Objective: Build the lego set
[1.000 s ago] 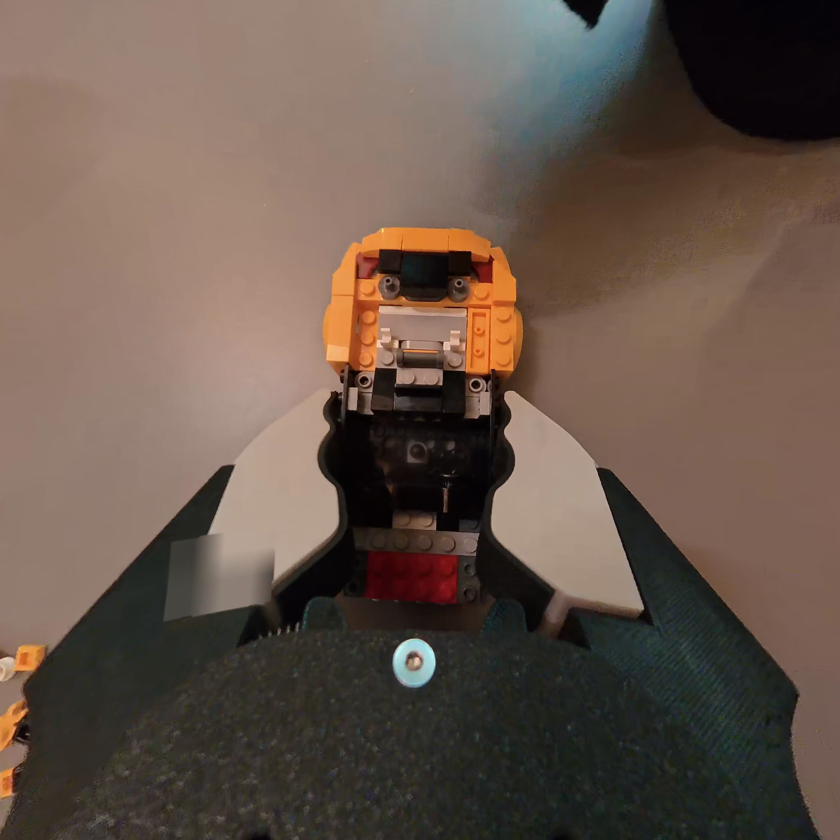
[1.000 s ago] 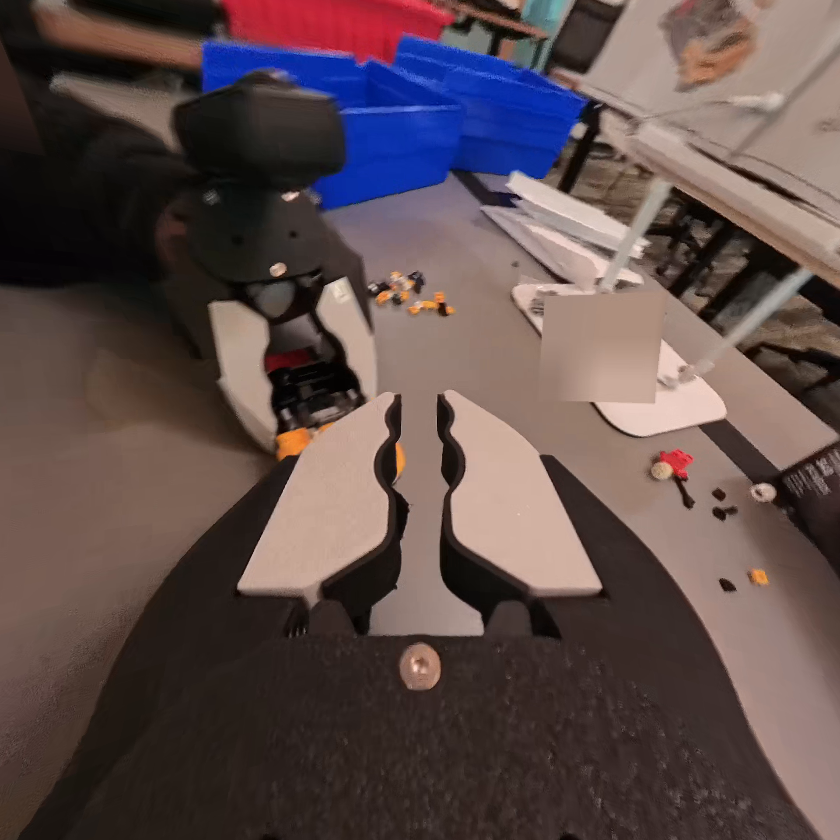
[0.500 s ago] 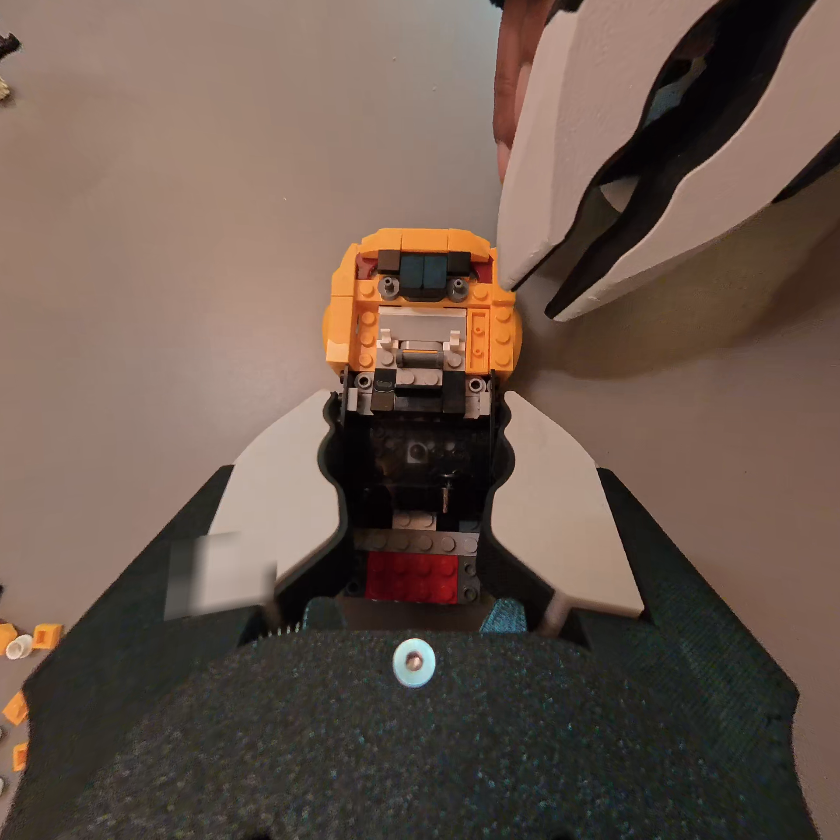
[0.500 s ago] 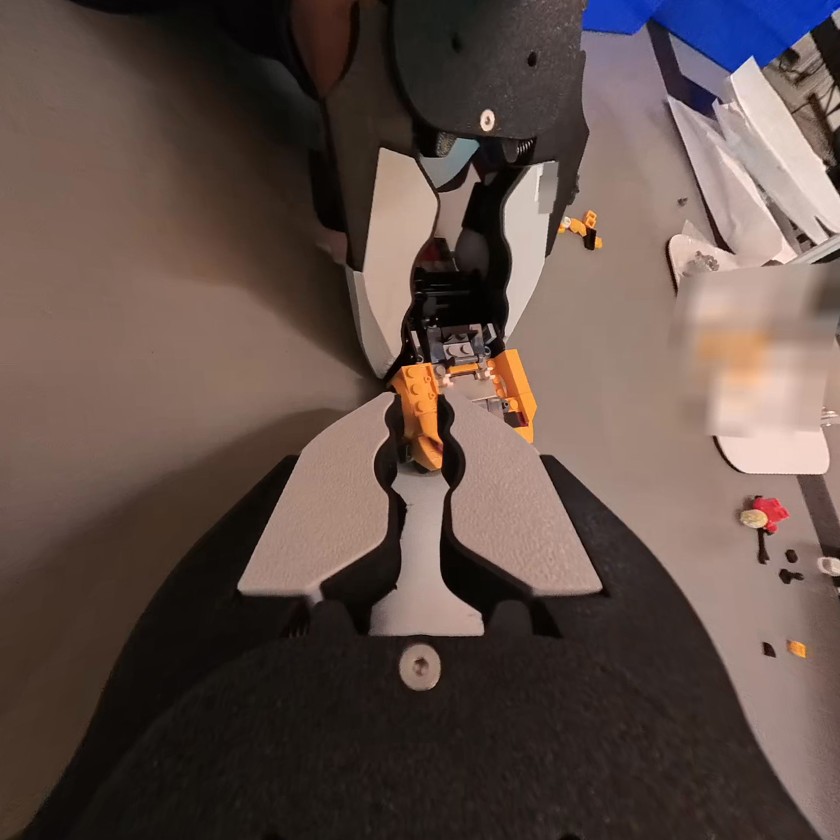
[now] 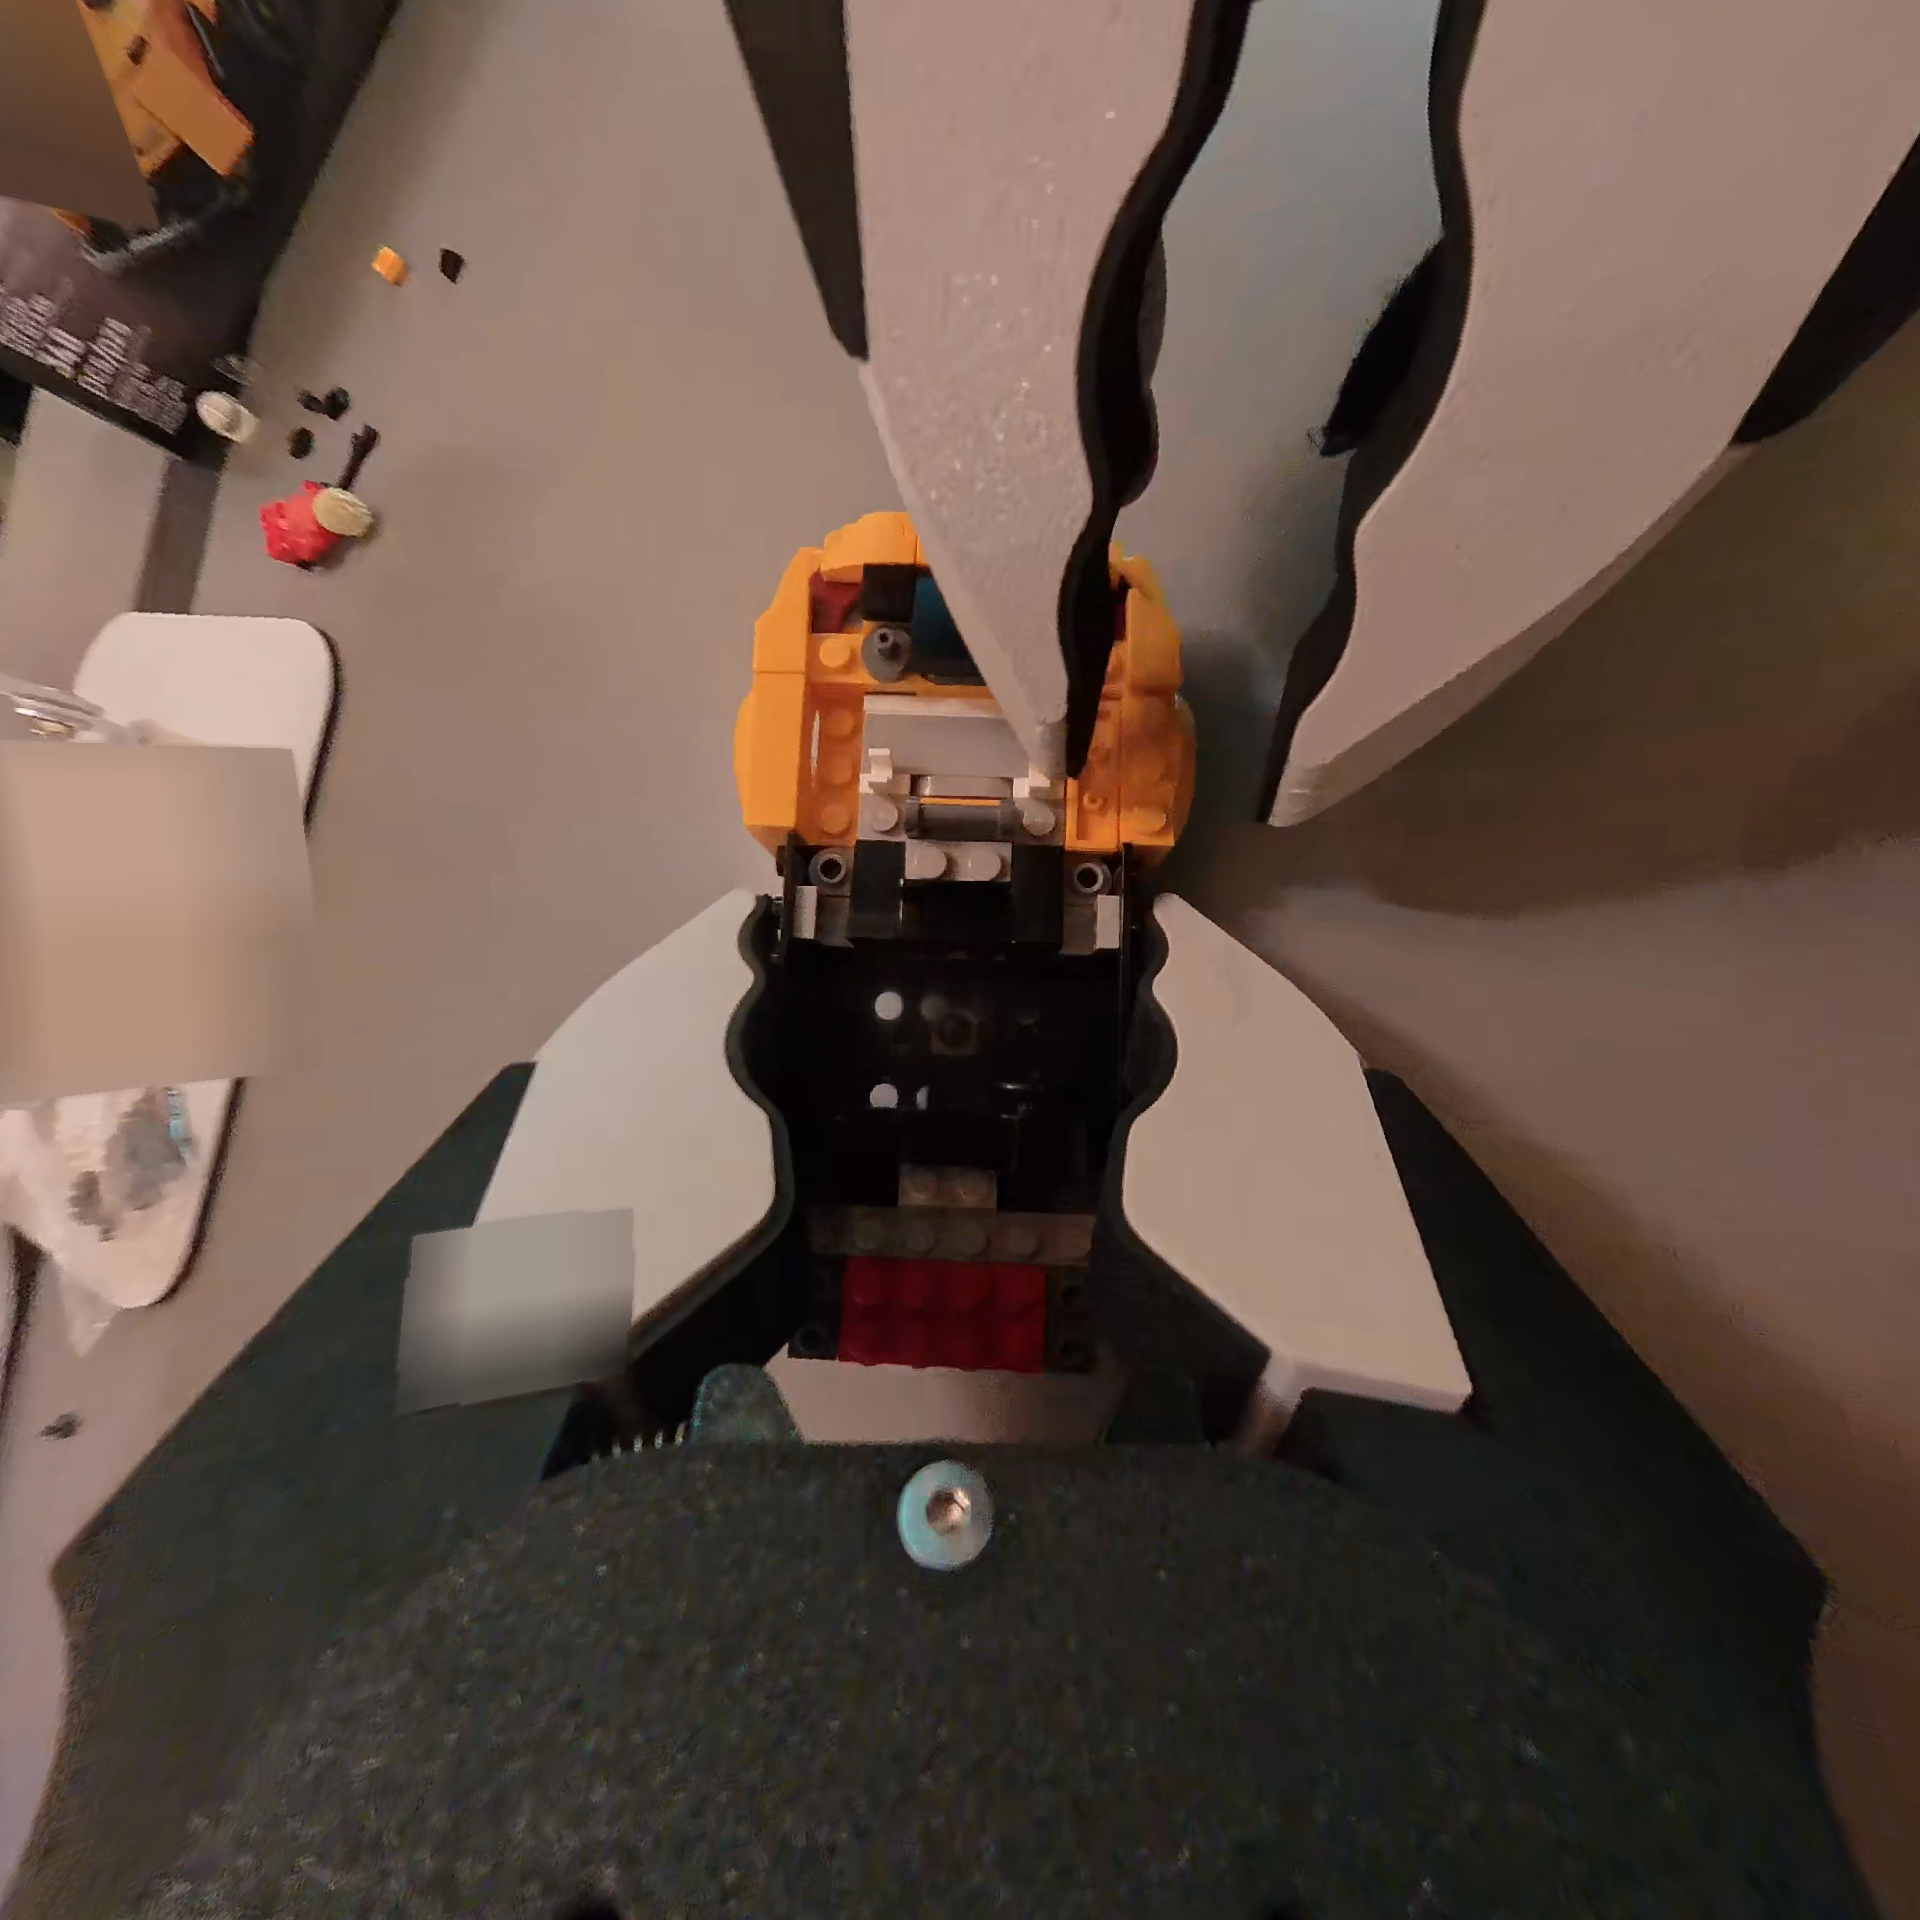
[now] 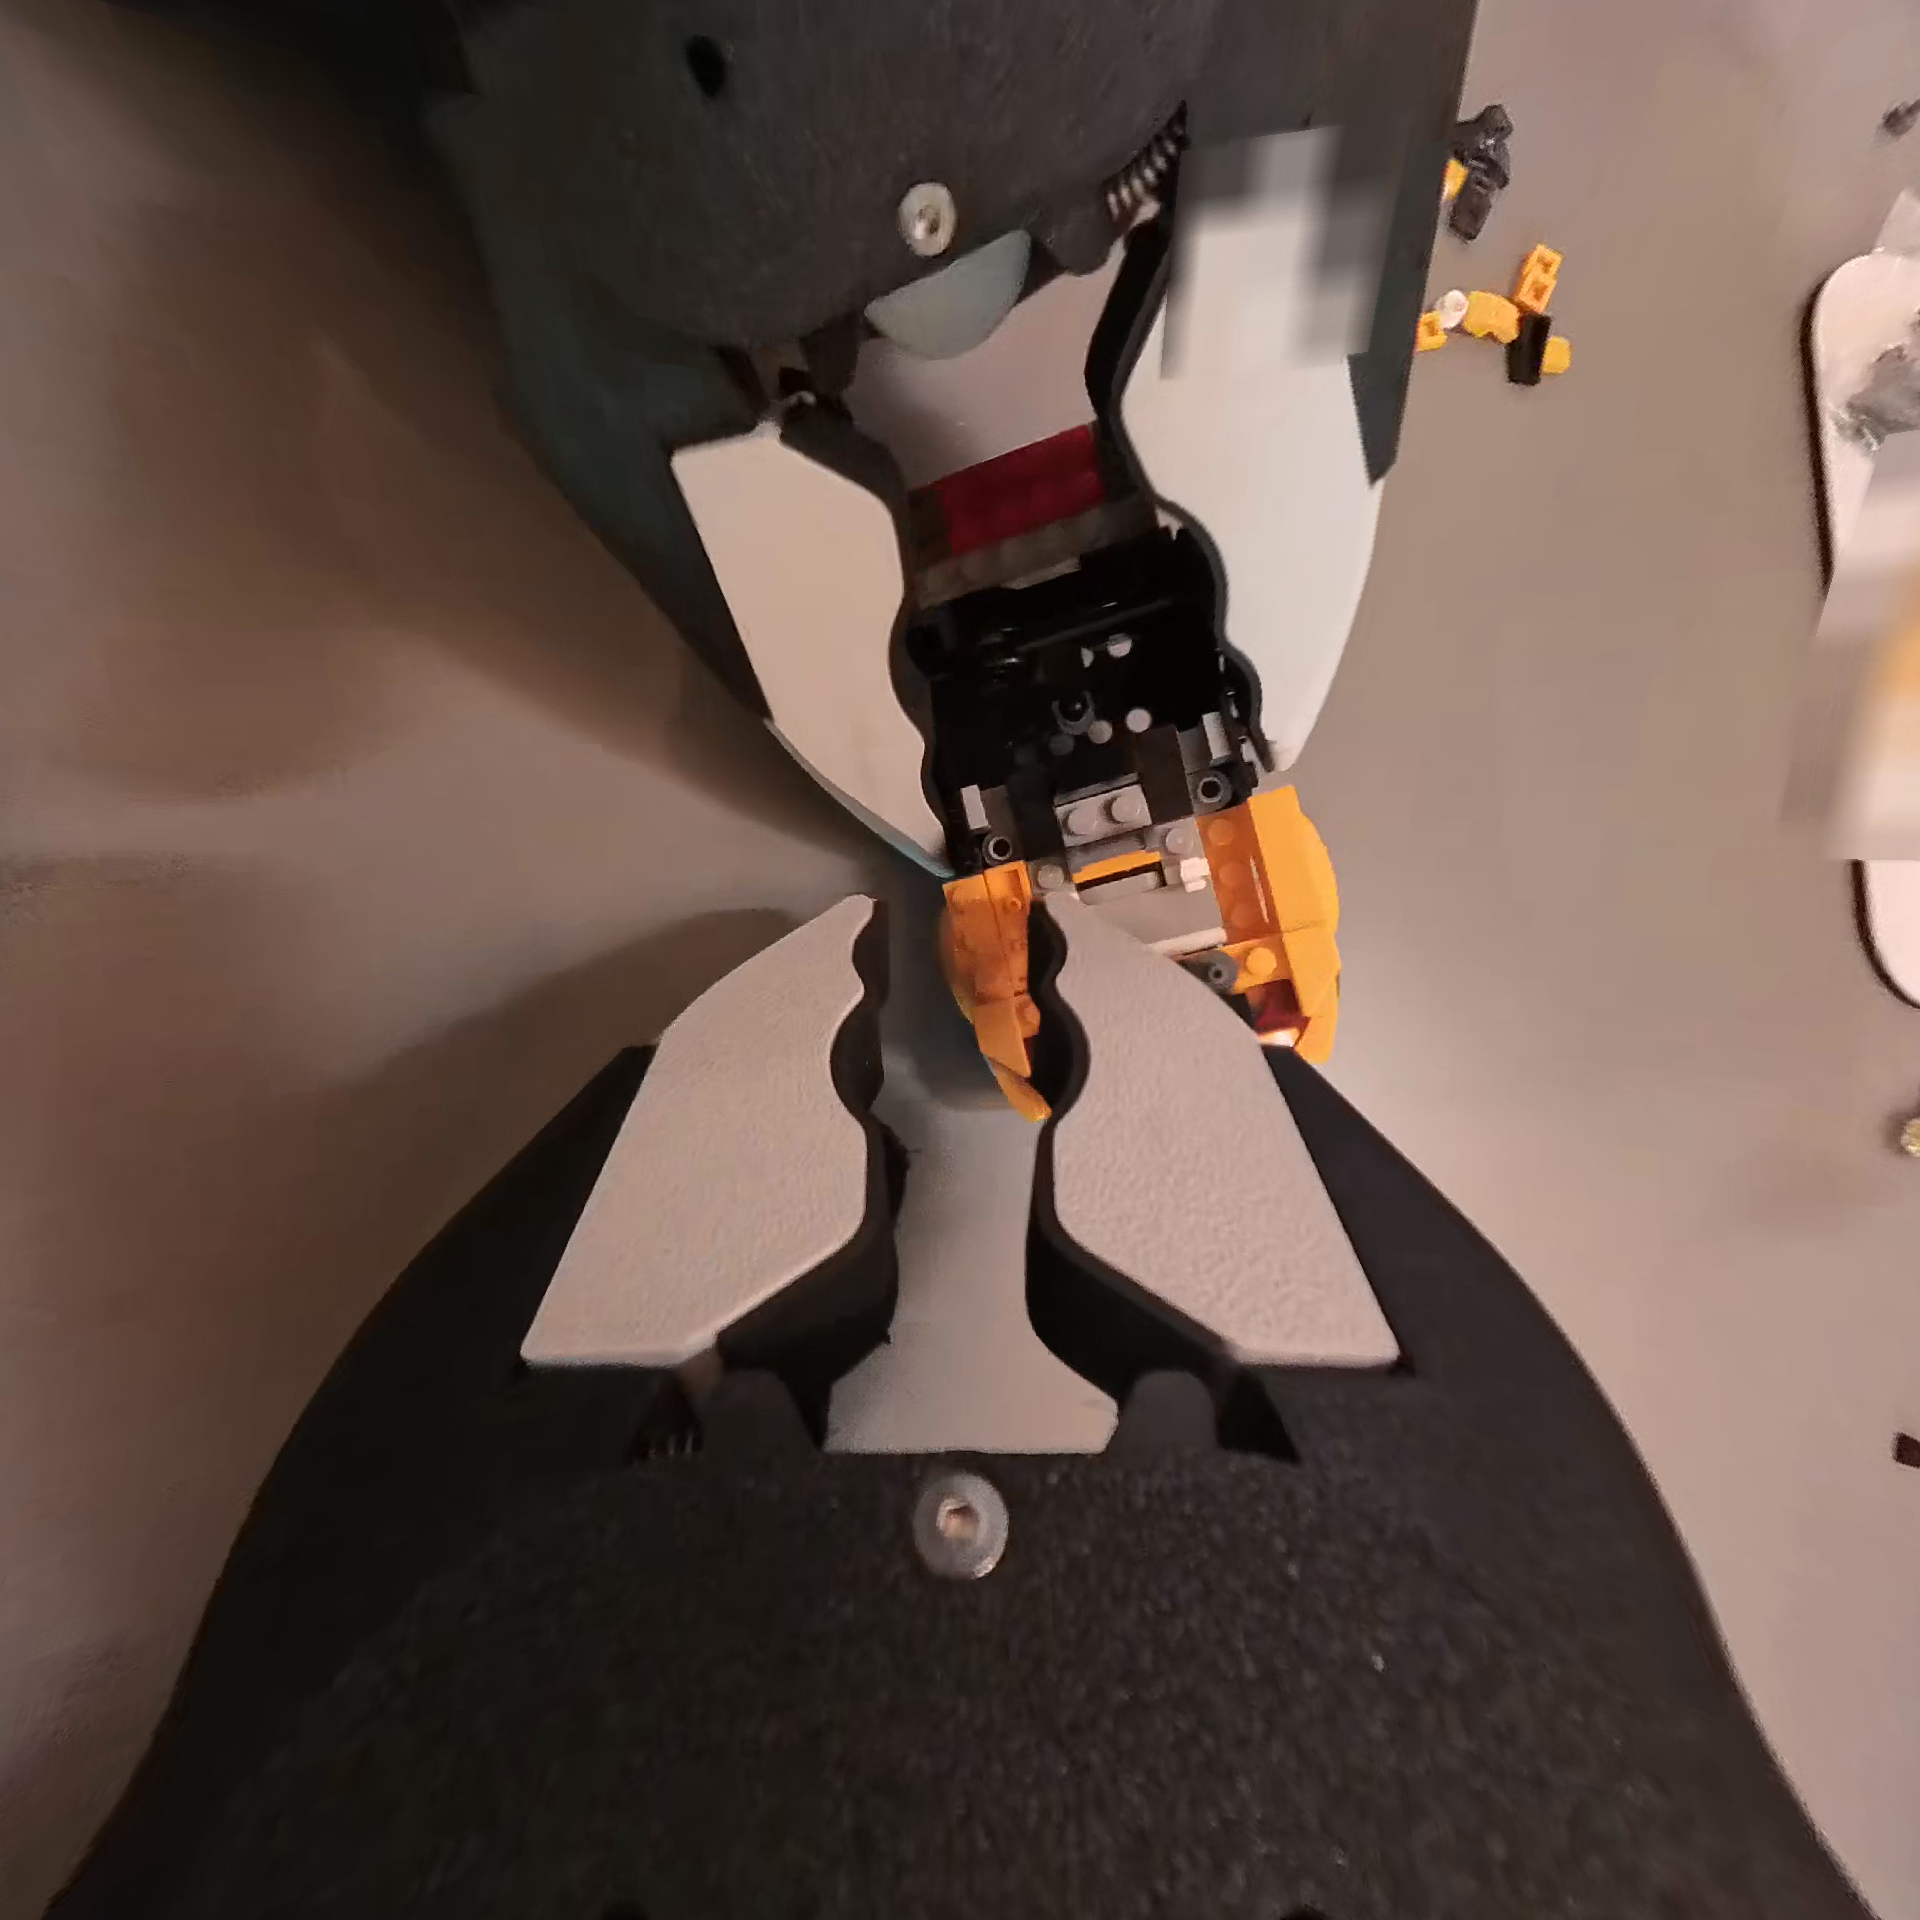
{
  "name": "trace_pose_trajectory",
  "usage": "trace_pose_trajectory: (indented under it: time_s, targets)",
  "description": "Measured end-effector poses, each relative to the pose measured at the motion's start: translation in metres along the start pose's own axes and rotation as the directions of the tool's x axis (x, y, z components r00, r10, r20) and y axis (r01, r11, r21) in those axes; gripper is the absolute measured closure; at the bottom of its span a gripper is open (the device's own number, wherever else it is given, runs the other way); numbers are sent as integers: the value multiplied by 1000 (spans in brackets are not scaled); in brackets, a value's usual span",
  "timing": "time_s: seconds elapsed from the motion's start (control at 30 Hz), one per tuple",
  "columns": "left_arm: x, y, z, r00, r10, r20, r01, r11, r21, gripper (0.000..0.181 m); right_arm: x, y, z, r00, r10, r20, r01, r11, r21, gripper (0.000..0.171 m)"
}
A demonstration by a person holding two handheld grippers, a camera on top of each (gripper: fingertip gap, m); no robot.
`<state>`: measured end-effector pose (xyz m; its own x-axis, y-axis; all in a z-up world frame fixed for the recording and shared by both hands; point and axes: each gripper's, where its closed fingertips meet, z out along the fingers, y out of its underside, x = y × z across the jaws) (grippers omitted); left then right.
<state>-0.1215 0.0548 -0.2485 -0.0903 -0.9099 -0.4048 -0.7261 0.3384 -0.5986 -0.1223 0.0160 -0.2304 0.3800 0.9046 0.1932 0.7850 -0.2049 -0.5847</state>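
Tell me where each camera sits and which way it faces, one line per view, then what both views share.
Left wrist view: sits on the left gripper, facing down along its fingers at the lego model clamped there; the right gripper enters from above.
Right wrist view: sits on the right gripper, facing the left gripper head-on.
Shared: the model, both grippers, the grey table.

Grey table (image 5: 582, 665), loose bricks (image 6: 1507, 322), red piece (image 5: 296, 525)

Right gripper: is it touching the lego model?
Touching. In the right wrist view, the right gripper straddles the lego model's orange side wall, its right finger pressed against it. The left gripper holds the model.
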Motion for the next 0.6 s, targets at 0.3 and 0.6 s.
trace_pose_trajectory:
  time_s: [0.3, 0.6]
  targets:
    - [-31, -4, -7, 855, 393, 338, -397, 916, -60, 115, -7, -4, -25, 997, 49, 59, -56, 990, 129, 146]
    - [-34, -42, -25, 495, 677, 544, -744, 654, -137, 115, -6, 22, -41, 991, 133, 24, -135, 971, 196, 147]
